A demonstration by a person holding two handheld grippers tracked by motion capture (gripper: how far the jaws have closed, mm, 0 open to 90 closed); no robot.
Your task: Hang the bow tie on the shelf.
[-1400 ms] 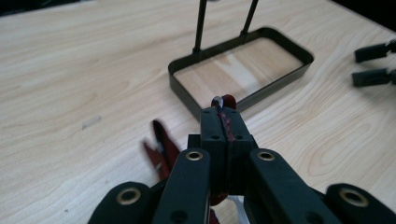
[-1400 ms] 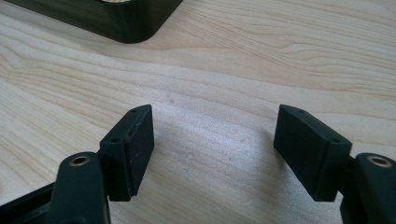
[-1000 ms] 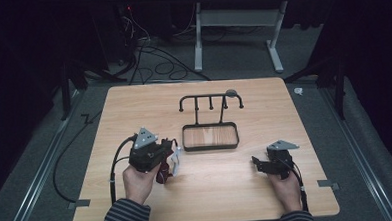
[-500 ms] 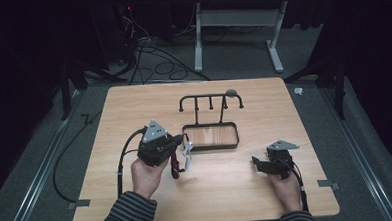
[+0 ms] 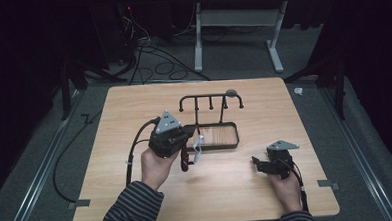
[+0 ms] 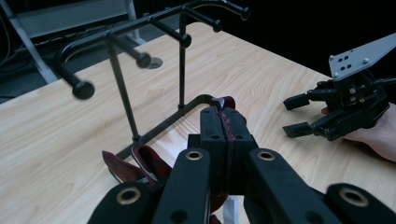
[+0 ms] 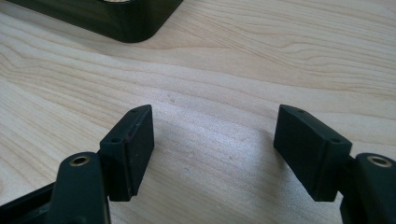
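One rack (image 5: 212,121) with four pegs far centre, one red-handled tool (image 5: 187,157) held left, two hand-held grippers, left (image 5: 185,137) and right (image 5: 257,164), one worktop (image 5: 134,108).

The left gripper (image 5: 191,146) is hanging raised in the person's left hand (image 5: 155,165) – its jaws are pressing together on something thin and red, pointing away toward the right. The right gripper (image 5: 257,164) is sitting low in the right hand (image 5: 285,186) – its jaws are standing wide apart, aiming leftward.
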